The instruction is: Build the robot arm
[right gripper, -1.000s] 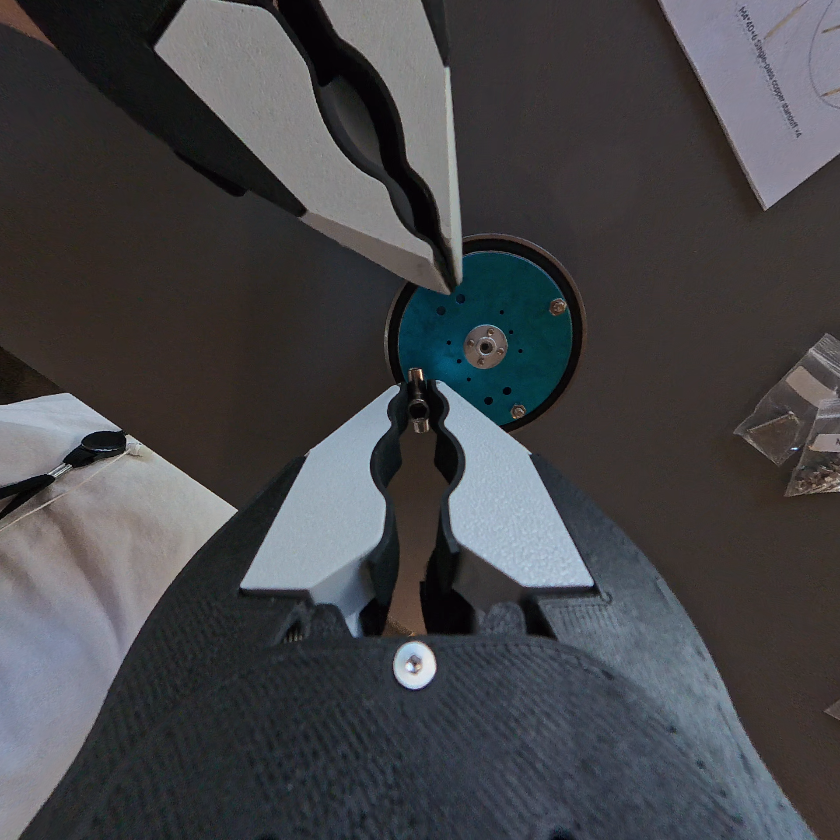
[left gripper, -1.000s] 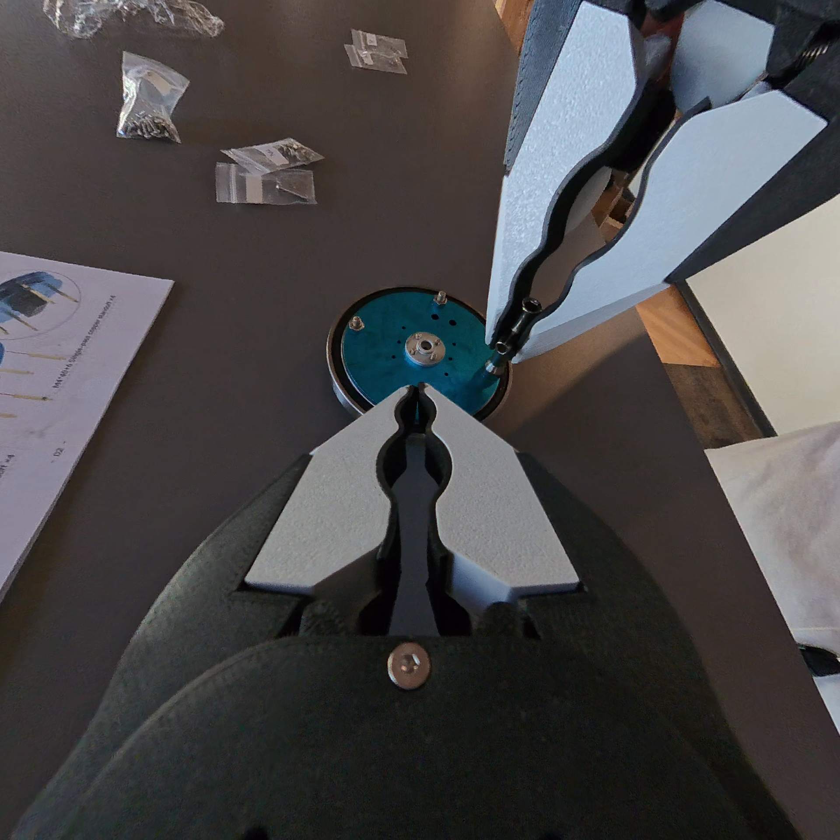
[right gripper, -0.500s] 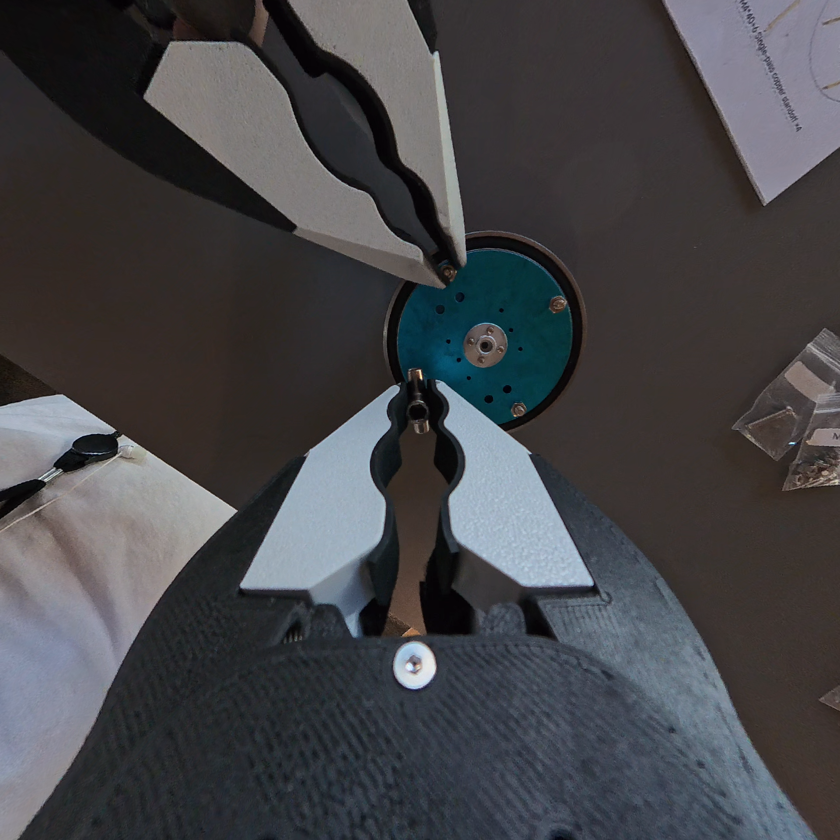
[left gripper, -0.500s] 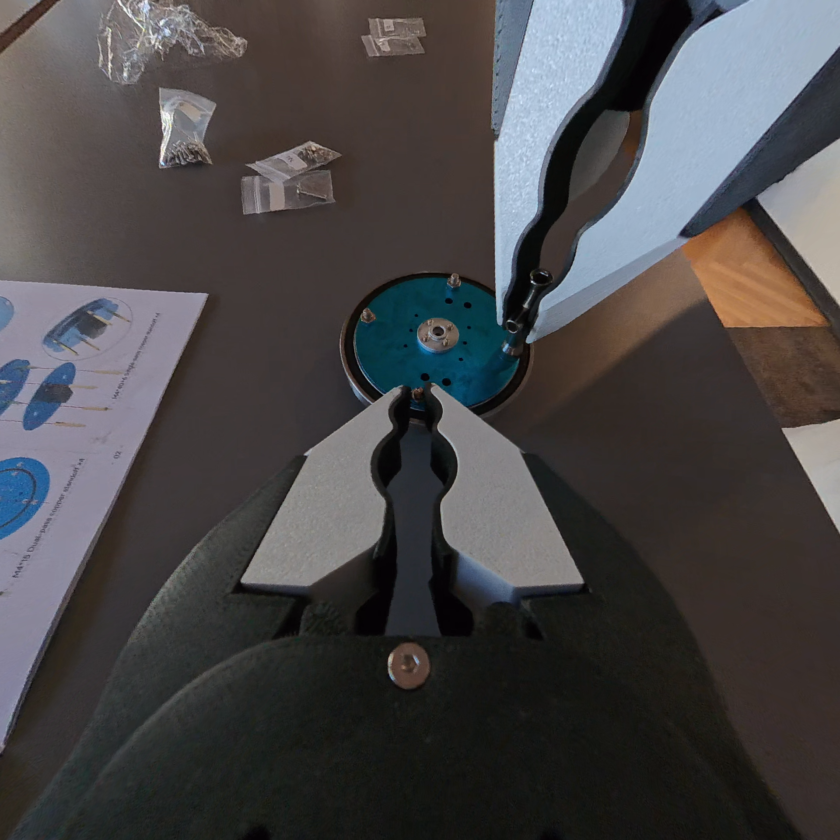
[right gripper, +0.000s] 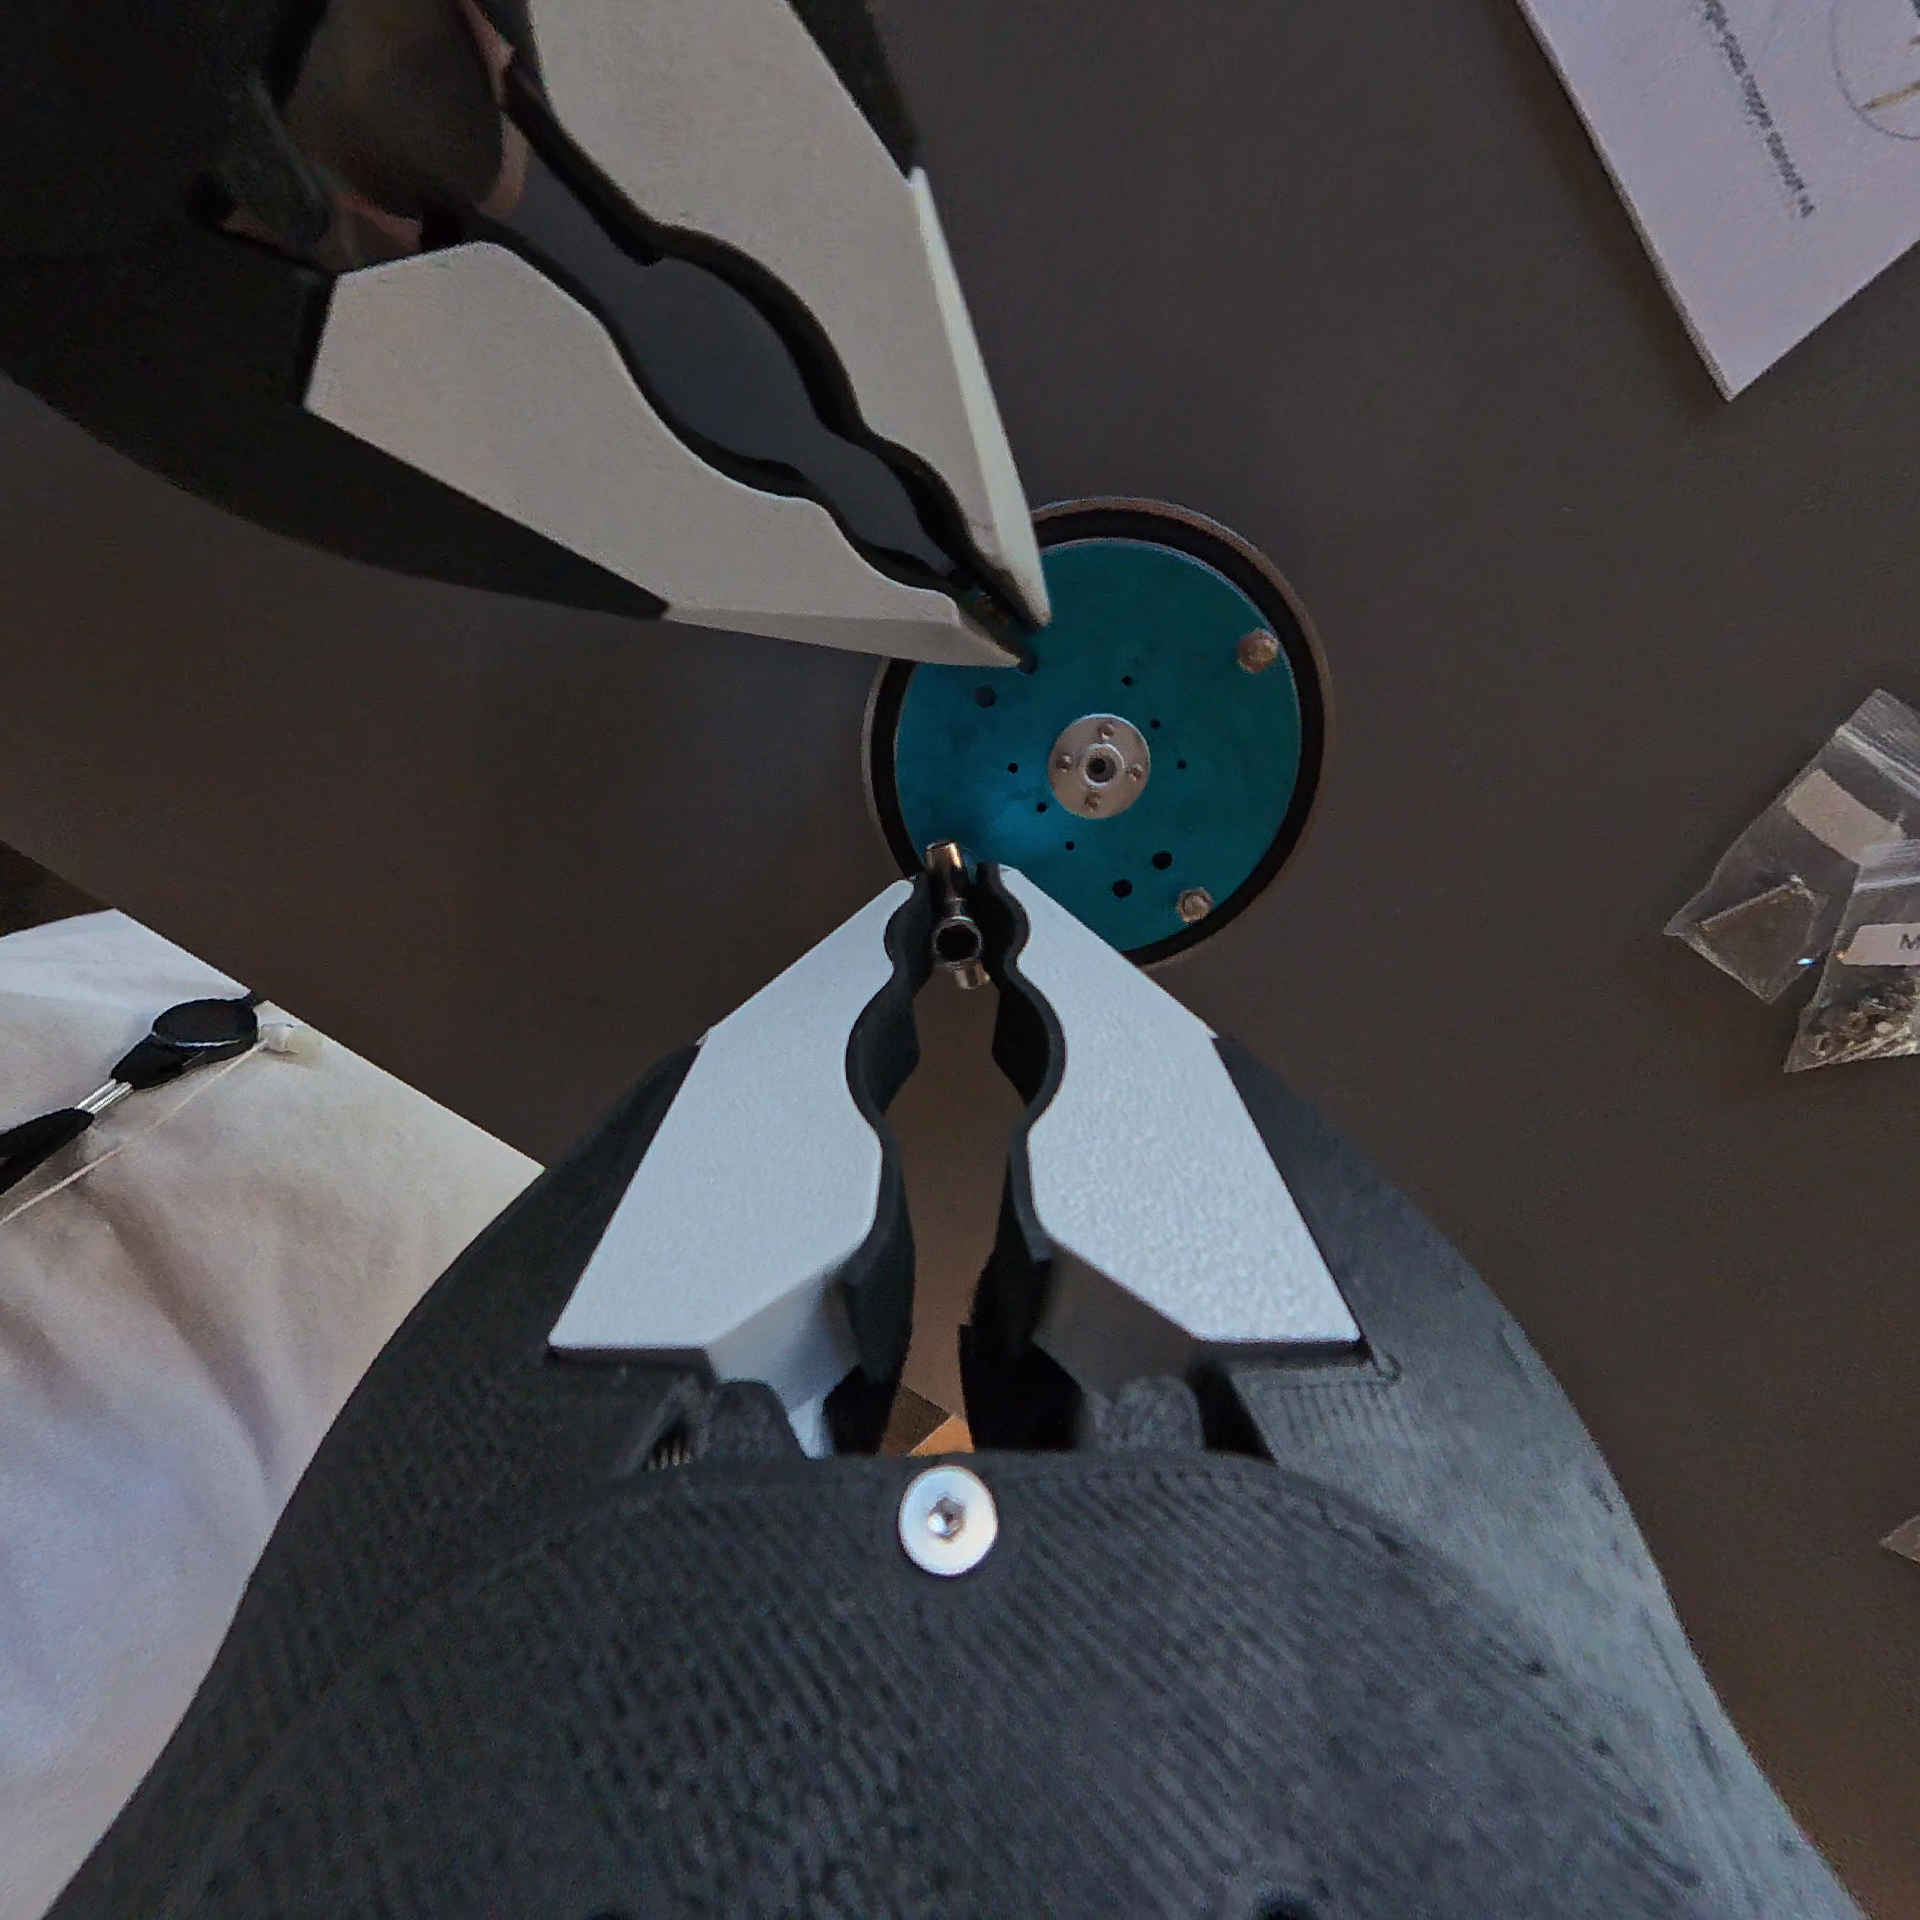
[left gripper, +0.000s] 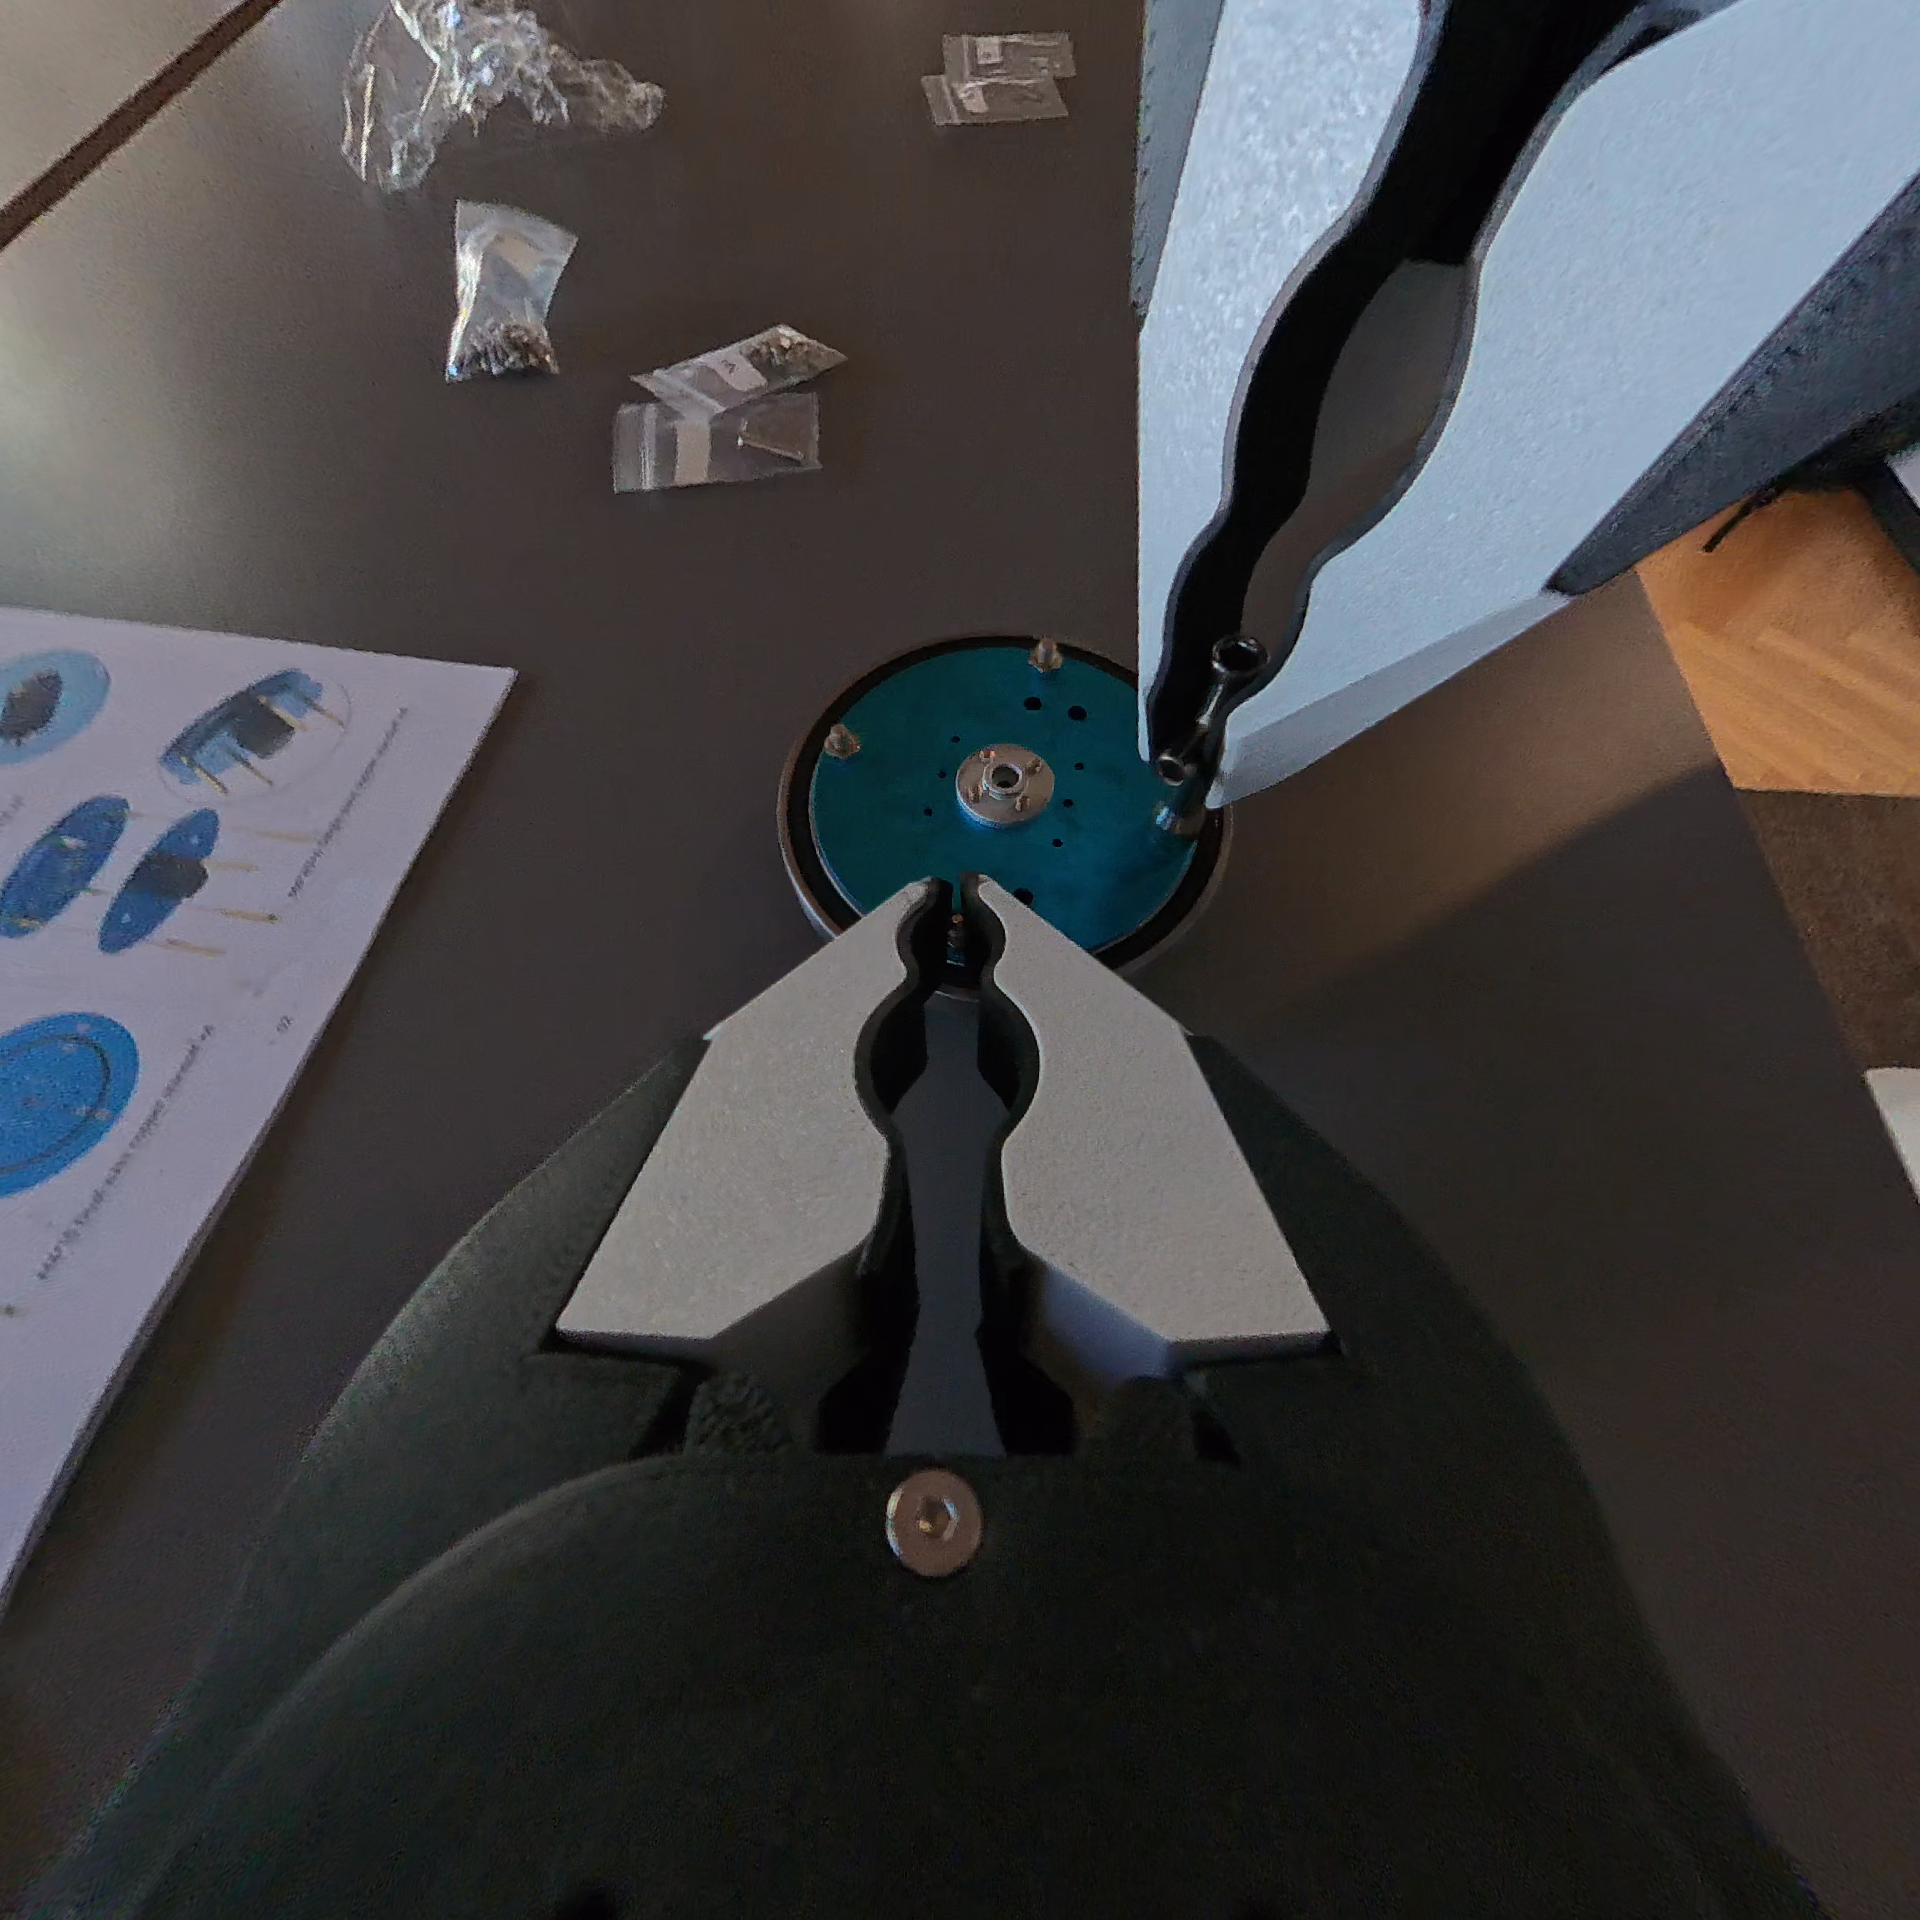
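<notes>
A round blue disc (left gripper: 914,821) with a silver hub (left gripper: 1003,779) lies on a dark table; it also shows in the right wrist view (right gripper: 1195,707). My left gripper (left gripper: 951,891) is shut at the disc's near edge on a small metal stud (left gripper: 956,932). In the right wrist view its tips (right gripper: 1013,636) rest on the disc's rim. My right gripper (right gripper: 951,883) is shut on a small metal socket tool (right gripper: 951,920). In the left wrist view the right gripper (left gripper: 1195,764) holds the tool (left gripper: 1210,707) on a stud (left gripper: 1179,816) at the disc's right edge. Two more studs (left gripper: 1044,655) stand on the disc.
A printed instruction sheet (left gripper: 208,935) lies left of the disc. Small plastic bags of hardware (left gripper: 717,426) and crumpled plastic wrap (left gripper: 468,83) lie farther back. The table edge and wooden floor (left gripper: 1787,665) are at the right. A white cloth (right gripper: 156,1299) lies beside the right gripper. Left tips to right tips: about 5 cm.
My left gripper has swung round and tilted while its tips stay at the disc's edge. The right gripper keeps the tool at its stud.
</notes>
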`<move>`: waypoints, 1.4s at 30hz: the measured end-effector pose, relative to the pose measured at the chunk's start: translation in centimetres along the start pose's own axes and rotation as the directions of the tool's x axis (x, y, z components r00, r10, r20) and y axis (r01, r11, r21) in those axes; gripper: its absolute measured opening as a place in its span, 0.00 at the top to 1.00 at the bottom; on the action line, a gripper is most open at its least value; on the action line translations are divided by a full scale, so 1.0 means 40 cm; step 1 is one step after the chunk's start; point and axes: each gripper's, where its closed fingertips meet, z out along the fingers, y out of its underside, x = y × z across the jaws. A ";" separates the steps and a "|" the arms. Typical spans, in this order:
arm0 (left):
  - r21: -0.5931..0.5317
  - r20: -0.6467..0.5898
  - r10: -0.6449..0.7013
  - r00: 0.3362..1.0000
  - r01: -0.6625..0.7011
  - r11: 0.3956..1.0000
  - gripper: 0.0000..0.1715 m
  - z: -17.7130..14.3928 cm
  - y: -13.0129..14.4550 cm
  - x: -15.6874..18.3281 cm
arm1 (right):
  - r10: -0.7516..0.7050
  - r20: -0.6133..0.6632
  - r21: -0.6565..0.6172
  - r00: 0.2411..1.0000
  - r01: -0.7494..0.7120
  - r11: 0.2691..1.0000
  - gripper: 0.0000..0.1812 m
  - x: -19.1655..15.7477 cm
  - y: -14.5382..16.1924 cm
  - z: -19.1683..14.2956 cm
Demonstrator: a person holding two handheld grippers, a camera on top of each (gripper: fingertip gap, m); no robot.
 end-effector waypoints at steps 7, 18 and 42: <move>-0.023 0.064 -0.048 0.997 0.050 0.998 0.99 -0.005 0.003 0.013 | 0.030 -0.002 0.014 1.000 -0.030 0.999 0.95 0.008 0.008 -0.002; -0.005 0.030 -0.150 0.988 0.150 0.989 1.00 0.001 -0.002 0.018 | 0.067 -0.008 0.023 0.998 -0.067 0.997 0.95 0.012 0.016 -0.003; 0.083 0.021 -0.104 0.994 0.101 0.991 0.93 -0.037 -0.077 -0.034 | -0.257 0.001 -0.025 0.966 0.257 0.966 0.95 0.008 0.045 -0.013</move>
